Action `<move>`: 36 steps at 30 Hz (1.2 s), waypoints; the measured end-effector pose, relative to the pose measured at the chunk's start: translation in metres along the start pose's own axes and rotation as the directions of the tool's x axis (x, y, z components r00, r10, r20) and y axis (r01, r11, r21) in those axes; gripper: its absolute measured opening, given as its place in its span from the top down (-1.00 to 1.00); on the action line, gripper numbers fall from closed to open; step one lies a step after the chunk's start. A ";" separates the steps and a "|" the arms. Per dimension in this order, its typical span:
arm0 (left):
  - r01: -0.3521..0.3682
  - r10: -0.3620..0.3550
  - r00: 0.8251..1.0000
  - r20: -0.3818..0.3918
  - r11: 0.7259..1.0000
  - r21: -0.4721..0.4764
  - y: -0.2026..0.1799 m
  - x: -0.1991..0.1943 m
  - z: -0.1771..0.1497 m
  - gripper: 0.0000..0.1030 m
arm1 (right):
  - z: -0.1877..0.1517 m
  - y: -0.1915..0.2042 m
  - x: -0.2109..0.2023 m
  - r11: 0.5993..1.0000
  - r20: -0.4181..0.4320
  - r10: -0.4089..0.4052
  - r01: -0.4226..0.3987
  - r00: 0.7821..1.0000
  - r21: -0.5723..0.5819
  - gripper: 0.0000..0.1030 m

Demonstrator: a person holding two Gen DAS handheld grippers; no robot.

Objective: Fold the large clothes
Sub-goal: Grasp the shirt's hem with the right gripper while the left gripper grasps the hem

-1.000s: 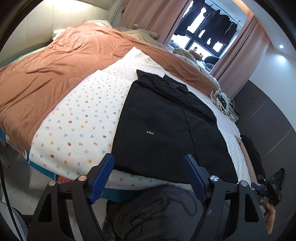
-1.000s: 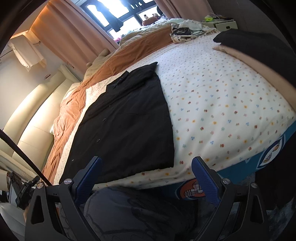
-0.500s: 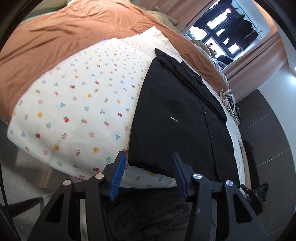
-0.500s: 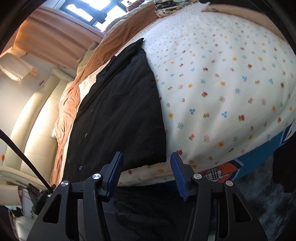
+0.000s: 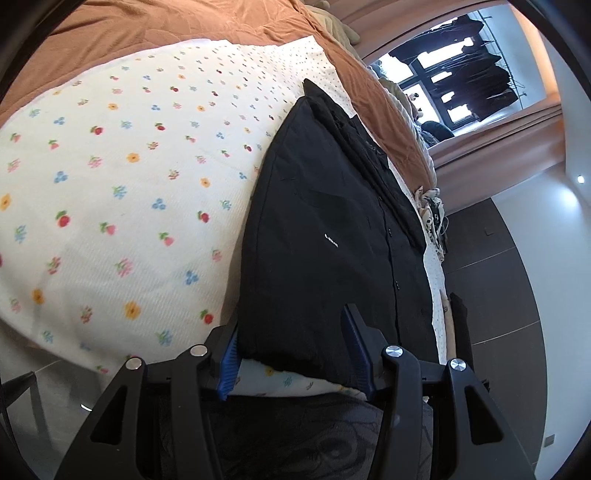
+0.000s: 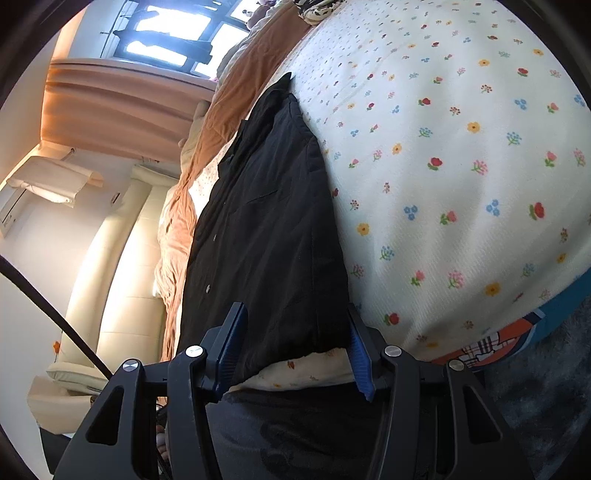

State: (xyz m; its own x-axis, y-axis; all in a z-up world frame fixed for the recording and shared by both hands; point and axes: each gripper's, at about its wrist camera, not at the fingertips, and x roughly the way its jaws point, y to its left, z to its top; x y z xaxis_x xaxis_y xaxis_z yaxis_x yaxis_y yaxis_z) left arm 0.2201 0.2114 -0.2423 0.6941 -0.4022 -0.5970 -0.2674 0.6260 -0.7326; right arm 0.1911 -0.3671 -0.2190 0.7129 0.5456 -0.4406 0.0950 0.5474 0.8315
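Nearest me, my left gripper (image 5: 293, 350) and right gripper (image 6: 291, 350) each sit at a bottom corner of the black shirt (image 5: 332, 229), jaws part-way open, having narrowed in the last second; the hem lies between the blue pads, though I cannot tell whether they press it. The shirt lies flat, buttoned, collar away from me, on the flowered white blanket (image 5: 110, 184) at the bed's near edge. Beyond it spread a rust-brown cover (image 5: 184, 22), pink curtains (image 6: 122, 99) and a bright window (image 5: 454, 74).

Black shirt (image 5: 325, 236) on floral bedspread (image 5: 122, 206)
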 end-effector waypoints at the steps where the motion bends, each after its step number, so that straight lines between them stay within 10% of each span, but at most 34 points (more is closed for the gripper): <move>1: 0.003 -0.003 1.000 -0.001 1.000 -0.002 0.000 0.003 0.002 0.01 | 0.001 0.000 0.003 1.000 0.006 -0.003 0.003 1.000 -0.006 0.04; 8: -0.021 0.021 1.000 0.000 1.000 -0.003 -0.005 0.019 0.018 0.25 | 0.013 0.002 0.018 1.000 0.018 0.017 -0.017 1.000 0.015 0.06; 10: -0.081 0.082 0.997 -0.013 0.997 0.018 -0.008 0.024 0.017 0.66 | 0.012 0.004 0.023 1.000 0.012 0.012 -0.012 1.000 0.014 0.53; 13: -0.086 0.086 0.996 -0.001 0.996 0.018 -0.010 0.021 0.015 0.75 | 0.009 0.006 0.031 1.000 -0.022 -0.028 0.028 0.999 -0.008 0.86; 36: 0.116 -0.139 0.971 0.193 0.985 0.127 -0.099 -0.111 -0.002 0.87 | 0.004 0.096 -0.097 0.977 0.156 0.150 -0.122 0.976 -0.173 0.97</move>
State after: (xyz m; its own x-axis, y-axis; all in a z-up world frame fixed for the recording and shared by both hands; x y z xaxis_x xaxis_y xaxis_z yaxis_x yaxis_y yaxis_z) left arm 0.1681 0.1927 -0.1048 0.8406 -0.3485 -0.4147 -0.0980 0.6551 -0.7492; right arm 0.1338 -0.3698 -0.0951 0.8184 0.5159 -0.2533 -0.1143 0.5781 0.8079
